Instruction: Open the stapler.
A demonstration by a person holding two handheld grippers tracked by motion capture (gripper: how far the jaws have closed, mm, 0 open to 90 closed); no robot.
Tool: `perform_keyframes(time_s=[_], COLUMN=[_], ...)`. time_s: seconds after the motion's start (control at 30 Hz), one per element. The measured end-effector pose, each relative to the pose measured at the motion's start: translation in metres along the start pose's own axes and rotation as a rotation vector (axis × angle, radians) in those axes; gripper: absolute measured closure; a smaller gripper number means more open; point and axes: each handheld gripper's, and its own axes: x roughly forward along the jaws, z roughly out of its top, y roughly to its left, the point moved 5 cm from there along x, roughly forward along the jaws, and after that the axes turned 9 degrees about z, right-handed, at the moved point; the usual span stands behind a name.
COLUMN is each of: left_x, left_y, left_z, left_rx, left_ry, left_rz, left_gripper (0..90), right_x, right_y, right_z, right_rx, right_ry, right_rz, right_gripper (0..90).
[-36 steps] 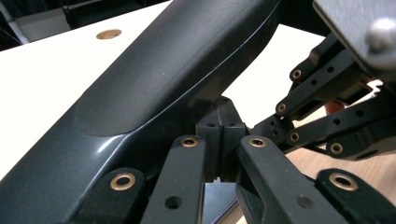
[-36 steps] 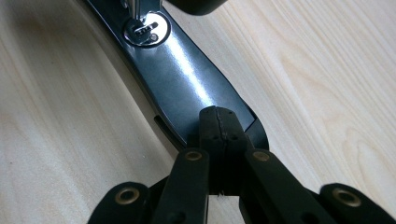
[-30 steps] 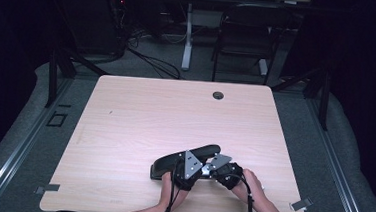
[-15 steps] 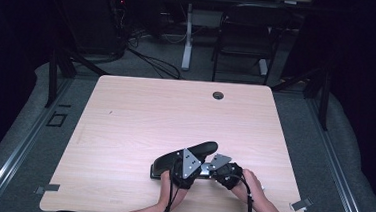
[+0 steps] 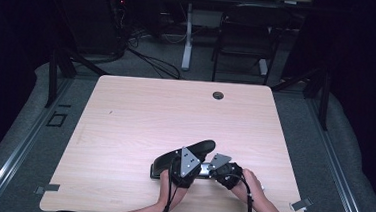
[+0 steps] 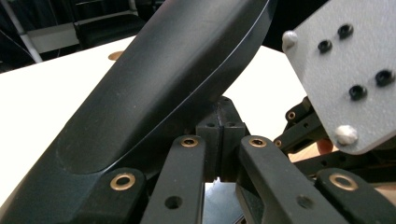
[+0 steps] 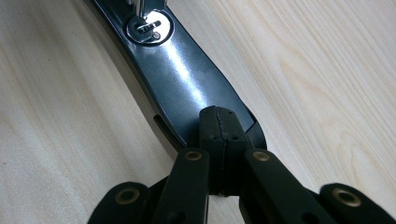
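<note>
Two bare forearms were seen at the bottom centre of the high view; no sleeves were visible. The left gripper (image 5: 186, 167) and right gripper (image 5: 224, 171) were black, each topped by a grey three-cornered plate (image 6: 357, 70) fixed with black screws and silver rivets. A black cable (image 5: 247, 210) was noted trailing towards the lower edge. In the gripper views, black link bars with brass-ringed pivots (image 7: 193, 155) were recorded, and finger pads (image 7: 219, 126) pressed flat together.

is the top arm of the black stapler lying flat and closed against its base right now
No. In the left gripper view the stapler's top arm slants upward, away from the table, with the left gripper closed beneath it.
</note>
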Motion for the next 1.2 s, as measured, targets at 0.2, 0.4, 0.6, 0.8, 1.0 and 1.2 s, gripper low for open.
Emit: perform_keyframes(time_s=[0.2, 0.4, 0.6, 0.8, 1.0, 1.2], left_x=[-0.003, -0.005, -0.009, -0.011, -0.013, -0.019], left_y=[0.003, 0.005, 0.007, 0.009, 0.013, 0.02], left_z=[0.004, 0.007, 0.012, 0.013, 0.016, 0.02], left_rx=[-0.015, -0.035, -0.04, -0.045, -0.06, -0.079], left_ry=[-0.012, -0.012, -0.027, -0.036, -0.042, -0.052], left_rz=[0.003, -0.004, -0.002, 0.004, 0.011, 0.016], left_gripper=[90.0, 90.0, 90.0, 90.0, 90.0, 90.0], right_x=[-0.001, -0.001, -0.001, 0.0, -0.002, 0.0], right_y=[0.0, 0.0, 0.0, 0.0, -0.001, 0.0], right_z=[0.0, 0.0, 0.0, 0.0, 0.0, 0.0], right_rx=[0.001, 0.005, 0.01, 0.019, 0.01, 0.021], right_ry=[0.004, 0.005, 0.006, -0.004, 0.012, -0.009], right_rz=[0.01, 0.006, 0.01, 0.02, 0.004, 0.018], right_gripper=[90.0, 90.0, 90.0, 90.0, 90.0, 90.0])
